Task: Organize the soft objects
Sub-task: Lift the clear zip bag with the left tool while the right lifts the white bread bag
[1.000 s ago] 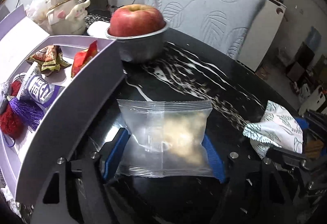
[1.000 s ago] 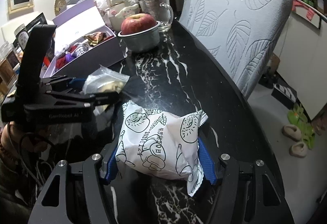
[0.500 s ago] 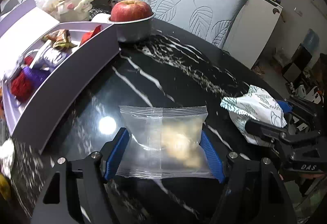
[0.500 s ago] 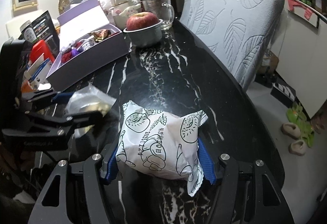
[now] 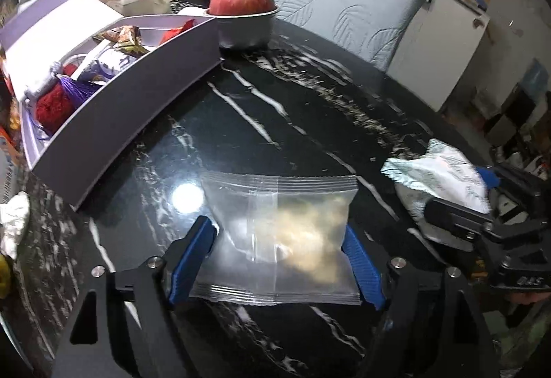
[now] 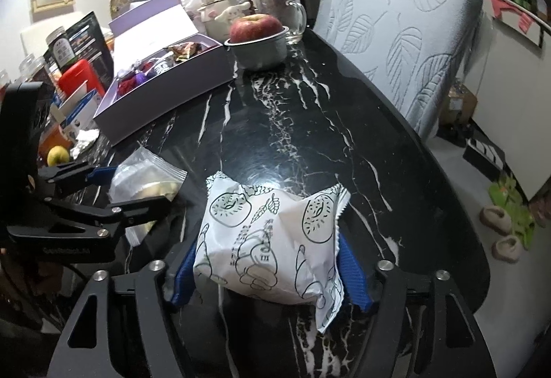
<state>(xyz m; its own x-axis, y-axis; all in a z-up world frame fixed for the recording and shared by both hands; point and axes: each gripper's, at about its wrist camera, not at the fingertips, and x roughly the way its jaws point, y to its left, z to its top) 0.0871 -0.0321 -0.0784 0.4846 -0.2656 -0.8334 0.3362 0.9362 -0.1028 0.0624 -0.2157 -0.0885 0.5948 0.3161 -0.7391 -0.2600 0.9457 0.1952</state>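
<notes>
- The left gripper has drawn back from the purple box. A second ago the box wall sat right beside its left finger; now the box lies up at 10 o'clock in the left view, with bare black table between them.
- Its blue pads are closed on the clear bag, which shows pale crumbly contents. The grip looks the same across all three moments.
- The right gripper is clamped on the white printed pack. That view has hardly shifted; the pack sits the same way between the pads.
- In the right view the left gripper and its bag have slid from 9 o'clock, near the box, down to about 8 o'clock.
- In the left view the white pack, at 3 o'clock, now looms larger and closer.
- My reading: both soft packs are in hand and carried away from the box, so neither went in; they may be meant for a spot nearer the person.
- The apple in its bowl stands at 12 o'clock, untouched.
</notes>
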